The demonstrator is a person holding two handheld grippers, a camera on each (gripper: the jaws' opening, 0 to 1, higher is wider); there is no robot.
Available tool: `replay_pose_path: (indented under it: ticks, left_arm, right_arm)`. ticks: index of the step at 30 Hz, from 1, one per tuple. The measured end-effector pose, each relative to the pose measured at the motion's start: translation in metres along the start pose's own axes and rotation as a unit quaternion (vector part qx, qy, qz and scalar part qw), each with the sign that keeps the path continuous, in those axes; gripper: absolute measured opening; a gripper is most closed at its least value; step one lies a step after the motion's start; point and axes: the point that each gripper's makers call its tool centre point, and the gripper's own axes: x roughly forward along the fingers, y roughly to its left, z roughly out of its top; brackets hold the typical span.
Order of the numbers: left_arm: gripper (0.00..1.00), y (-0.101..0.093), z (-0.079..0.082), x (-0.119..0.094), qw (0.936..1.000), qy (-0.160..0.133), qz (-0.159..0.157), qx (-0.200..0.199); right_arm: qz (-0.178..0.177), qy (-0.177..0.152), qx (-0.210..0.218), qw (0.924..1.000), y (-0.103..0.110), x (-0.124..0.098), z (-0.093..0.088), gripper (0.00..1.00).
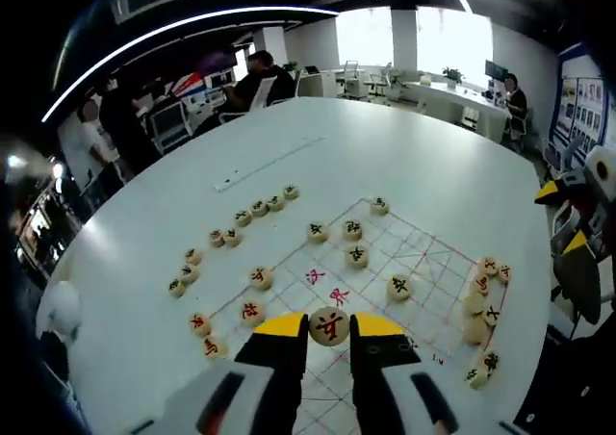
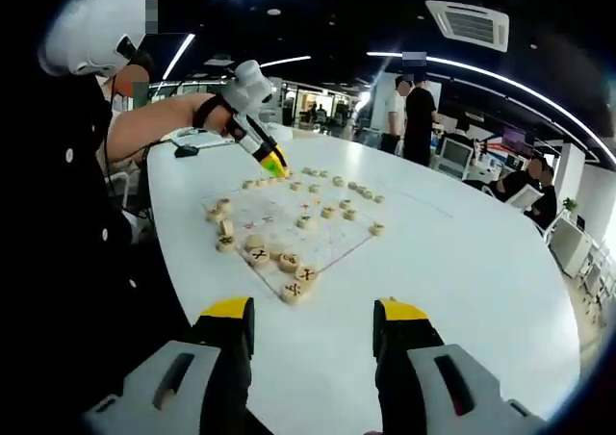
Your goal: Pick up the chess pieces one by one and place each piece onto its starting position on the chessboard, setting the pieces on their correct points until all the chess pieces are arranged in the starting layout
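Early stage: left hand-held gripper (image 1: pixel 329 327) clamps one red-marked piece (image 1: pixel 329 325) over the chessboard (image 1: pixel 423 262), most pieces unsorted around it; right hand-held gripper (image 2: pixel 313 321) wide, empty.

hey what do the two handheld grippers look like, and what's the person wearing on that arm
Both the left gripper and the right gripper have black jaws with yellow tips on pale grey bodies with dark slots. In the right gripper view the left gripper is pale grey, yellow-tipped; the person's dark sleeve and a black wrist strap show.
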Motion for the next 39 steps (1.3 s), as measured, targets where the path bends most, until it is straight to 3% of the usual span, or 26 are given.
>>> replay_pose_path:
  ticks: [11,27,39]
  left_arm:
    - [0.2,0.012,-0.006,0.017,0.9999,0.007,-0.011,0.001]
    - [0.2,0.029,-0.015,0.071,0.9985,0.042,-0.032,-0.015]
    - [0.21,0.021,-0.022,0.069,0.9981,0.046,-0.041,-0.011]
  right_arm:
    - [-0.006,0.009,-0.004,0.9999,0.0,0.001,0.005,0.5]
    - [-0.02,0.025,0.009,0.9994,-0.005,-0.002,0.0,0.5]
    - [-0.024,0.026,0.011,0.9993,-0.006,0.0,0.0,0.5]
